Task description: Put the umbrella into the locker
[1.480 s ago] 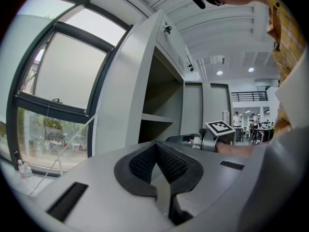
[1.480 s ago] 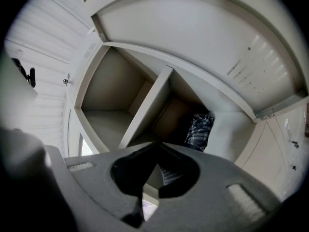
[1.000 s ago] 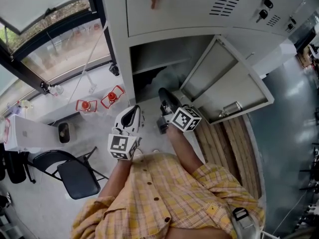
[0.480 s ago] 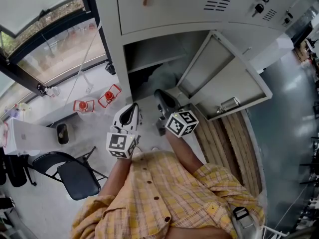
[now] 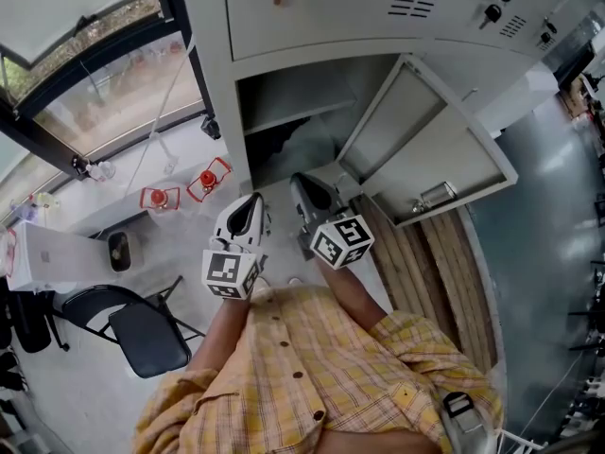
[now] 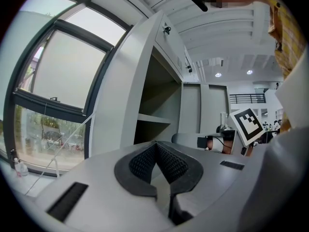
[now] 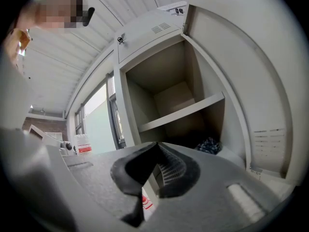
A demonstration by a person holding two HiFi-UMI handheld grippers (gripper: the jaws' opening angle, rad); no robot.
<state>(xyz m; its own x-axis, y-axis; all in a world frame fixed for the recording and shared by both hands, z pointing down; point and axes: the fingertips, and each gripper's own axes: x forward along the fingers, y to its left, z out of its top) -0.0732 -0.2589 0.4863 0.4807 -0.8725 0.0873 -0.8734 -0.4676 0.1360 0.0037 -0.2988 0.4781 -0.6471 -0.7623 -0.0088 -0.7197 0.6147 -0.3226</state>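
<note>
The task looks all but finished. The locker (image 5: pixel 312 26) stands with its door (image 5: pixel 425 149) swung out to the right. In the right gripper view a small dark, patterned bundle (image 7: pixel 208 145) lies on the floor of the lower compartment, under the shelf (image 7: pixel 183 111) and toward the right wall. It is most likely the folded umbrella, though it is too small to be sure. Neither tool carries anything, so placing appears done. What seems left is to draw clear and perhaps push the door shut, although the task sentence does not ask for that.

The person stands just in front of the open compartment, forearms stretched forward and close together, both tools held level and aimed at the locker. The left hand-held gripper (image 5: pixel 250 208) sits near the locker's left edge, beside the window (image 5: pixel 95 64). Its ribbed pads are pressed together with nothing between them, as its own view (image 6: pixel 157 151) shows. The right hand-held gripper (image 5: pixel 301 183) is just to the right of it, in front of the opening and outside the locker. It is rolled to one side, so the locker leans in its view. Its jaws (image 7: pixel 157 151) are likewise closed on nothing.
</note>
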